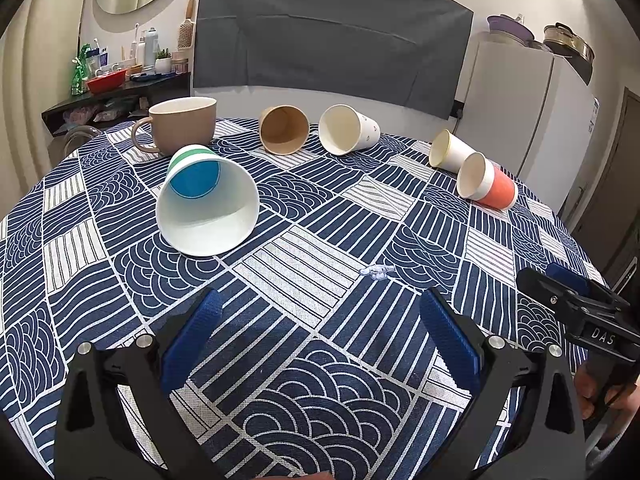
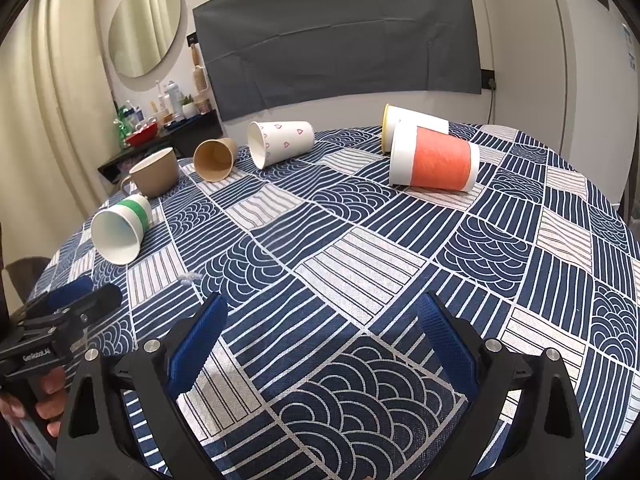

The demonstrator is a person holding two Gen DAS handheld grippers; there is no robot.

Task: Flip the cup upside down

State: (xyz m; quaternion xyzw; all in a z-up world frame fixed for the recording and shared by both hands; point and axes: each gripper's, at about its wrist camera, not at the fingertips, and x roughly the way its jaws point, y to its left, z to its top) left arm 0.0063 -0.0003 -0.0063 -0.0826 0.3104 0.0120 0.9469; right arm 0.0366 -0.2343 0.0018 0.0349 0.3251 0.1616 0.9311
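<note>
Blue-padded and spread apart with nothing between its fingers, the left tool (image 1: 320,336) hovers low over the patterned cloth of the desk (image 1: 304,264) in the left wrist view. Ahead and to the left a green-banded paper cup (image 1: 206,204) lies on its side, mouth toward the camera. Behind it a tan mug (image 1: 182,128) stands upright. Further back a brown paper cup (image 1: 283,130) and a white cup (image 1: 348,130) lie tipped over, and at the right a plain white cup (image 1: 450,154) lies just beside an orange cup (image 1: 486,182). The right tool (image 1: 568,292) shows at the right edge.

From the right wrist view, the right tool (image 2: 322,338) is likewise apart and empty. The orange cup (image 2: 434,158) lies on its side ahead to the right; the green-banded paper cup (image 2: 120,228) lies far left, near the left tool (image 2: 72,304).
</note>
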